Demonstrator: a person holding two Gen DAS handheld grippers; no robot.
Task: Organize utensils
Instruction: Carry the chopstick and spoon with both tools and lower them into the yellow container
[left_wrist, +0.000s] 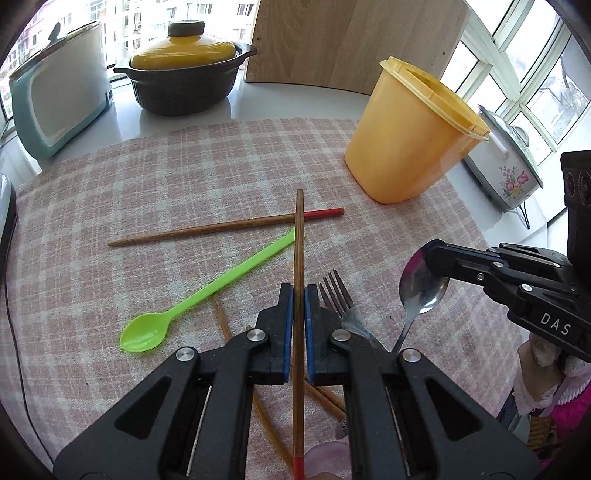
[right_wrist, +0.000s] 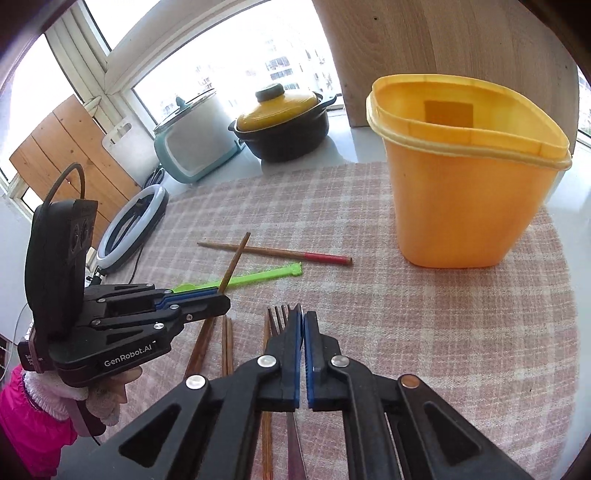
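Left gripper (left_wrist: 299, 295) pinches wooden chopstick (left_wrist: 298, 258) | right gripper (left_wrist: 430, 254) clamps steel spoon (left_wrist: 421, 288) – glossy bowl

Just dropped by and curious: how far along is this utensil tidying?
Barely begun: the yellow tub looks empty. In hand: the left gripper is shut on a chopstick, the right gripper on a metal spoon. Left on the cloth: a green spoon, a fork, more chopsticks.

Chopsticks: at least six. One raised chopstick (left_wrist: 298, 295), one lying chopstick (left_wrist: 225, 227) at 12 o'clock, the others at 6 o'clock partly hidden, so the exact count is unclear. Spoons: two, a green spoon (left_wrist: 207, 291) and a metal spoon (left_wrist: 421, 291). One fork (left_wrist: 336, 291). One yellow tub (left_wrist: 406, 140). One lidded pot (left_wrist: 184, 70).
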